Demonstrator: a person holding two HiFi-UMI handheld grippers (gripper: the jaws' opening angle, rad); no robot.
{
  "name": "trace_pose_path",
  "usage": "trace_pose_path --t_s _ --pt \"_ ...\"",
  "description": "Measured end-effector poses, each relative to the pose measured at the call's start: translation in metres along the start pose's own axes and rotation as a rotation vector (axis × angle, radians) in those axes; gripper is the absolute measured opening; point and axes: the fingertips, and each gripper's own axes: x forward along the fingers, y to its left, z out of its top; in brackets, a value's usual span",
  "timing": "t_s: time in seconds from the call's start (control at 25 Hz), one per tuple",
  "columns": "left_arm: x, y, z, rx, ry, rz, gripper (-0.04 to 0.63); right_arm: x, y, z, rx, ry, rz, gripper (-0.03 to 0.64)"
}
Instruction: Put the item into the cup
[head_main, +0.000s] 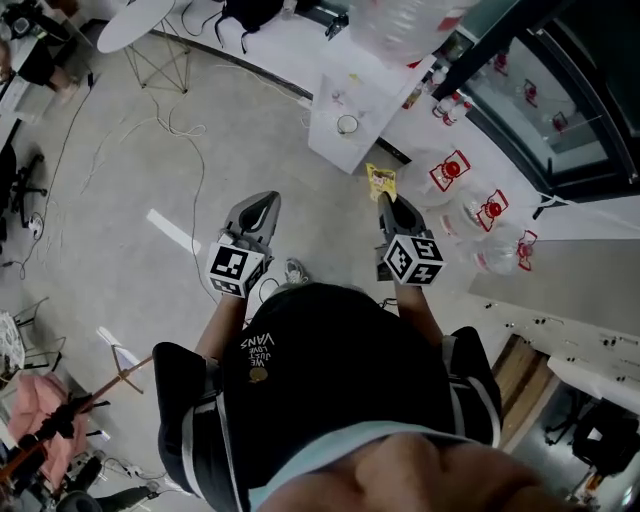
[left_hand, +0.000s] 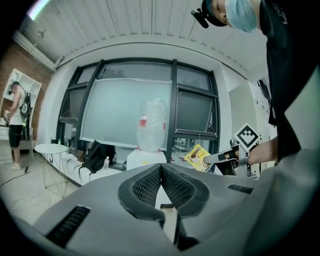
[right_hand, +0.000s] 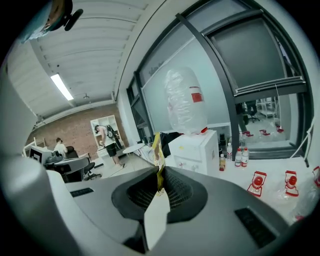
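A yellow snack packet (head_main: 380, 181) sticks out of my right gripper (head_main: 385, 200), which is shut on its lower edge. In the right gripper view the packet (right_hand: 158, 150) stands edge-on between the closed pads of that gripper (right_hand: 161, 176). My left gripper (head_main: 262, 207) hangs level with it on the left, shut with nothing in it (left_hand: 161, 168). From the left gripper view the packet (left_hand: 197, 156) shows off to the right. A small round cup (head_main: 347, 124) sits on the white water dispenser (head_main: 350, 105) ahead of both grippers.
A large clear water bottle (right_hand: 184, 102) tops the dispenser (right_hand: 196, 149). Empty bottles with red caps (head_main: 451, 170) lie on the floor to the right by the window wall. Cables trail over the floor at left, near a round white table (head_main: 135, 22). A person (left_hand: 17, 120) stands far off.
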Motion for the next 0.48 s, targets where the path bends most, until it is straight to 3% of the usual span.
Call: trace_pose_path --t_s 0.12,0.48 --pt "0.012 0.024 -0.001 0.005 0.01 -0.041 0.02 0.017 0.003 0.005 0.011 -0.008 -0.036 0.059" --pt "0.056 0.064 -0.013 -0.041 0.027 -0.065 0.02 0.067 -0.024 0.011 0.027 0.017 -0.103 0.058"
